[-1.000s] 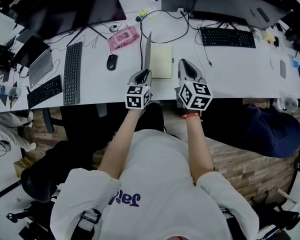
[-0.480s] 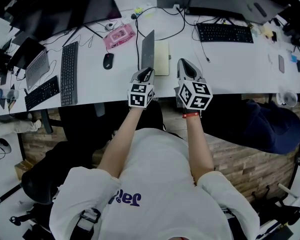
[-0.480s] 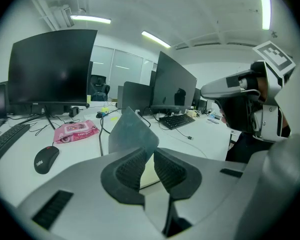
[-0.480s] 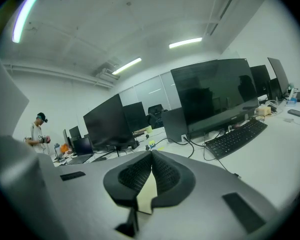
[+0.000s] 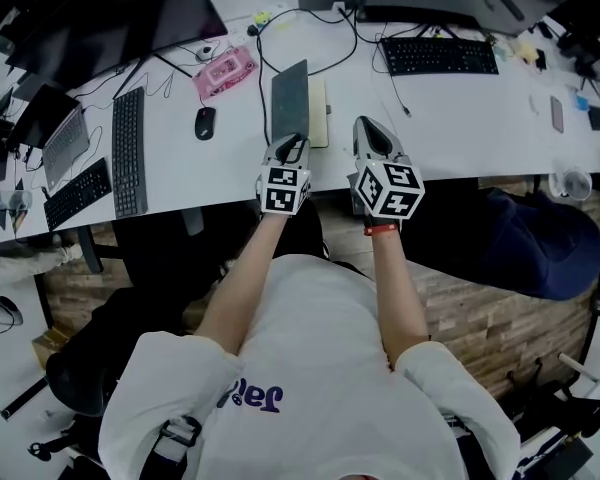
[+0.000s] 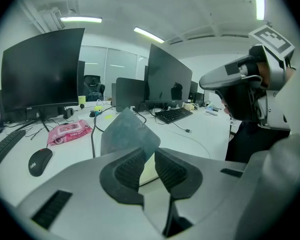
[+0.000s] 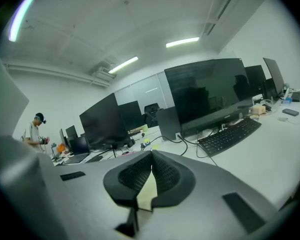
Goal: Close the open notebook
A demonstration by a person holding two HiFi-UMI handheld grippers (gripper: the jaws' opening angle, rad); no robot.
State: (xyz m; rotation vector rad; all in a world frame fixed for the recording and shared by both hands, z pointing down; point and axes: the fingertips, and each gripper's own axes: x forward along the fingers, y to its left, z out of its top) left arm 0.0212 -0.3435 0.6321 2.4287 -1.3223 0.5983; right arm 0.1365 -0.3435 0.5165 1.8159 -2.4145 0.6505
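The notebook's dark cover (image 5: 289, 101) has swung over from standing upright on its edge, and now leans low across the cream page (image 5: 320, 114). Only a strip of that page shows at the cover's right side. Both grippers have eased forward a little with the swing.

The notebook (image 5: 298, 105) lies on the long white desk (image 5: 460, 118), straight ahead of the person, between a mouse (image 5: 205, 122) on the left and a keyboard (image 5: 438, 55) further off to the right.

In the left gripper view the cover (image 6: 128, 132) is not yet flat. It slopes up and away, with page (image 6: 149, 172) visible beneath it.

The left gripper (image 5: 292, 146) sits at the cover's near edge. Its jaws have just been opening and now stand slightly apart. The cover's edge lies at the gap between the tips, but the pads do not seem to press on it.

The right gripper (image 5: 372, 128) hovers just beside the notebook's right corner. Its jaw tips meet, and it holds nothing.

By the look of it the cover is let go and nearly shut, so the task seems almost done. A light press may be needed to lay it flat.
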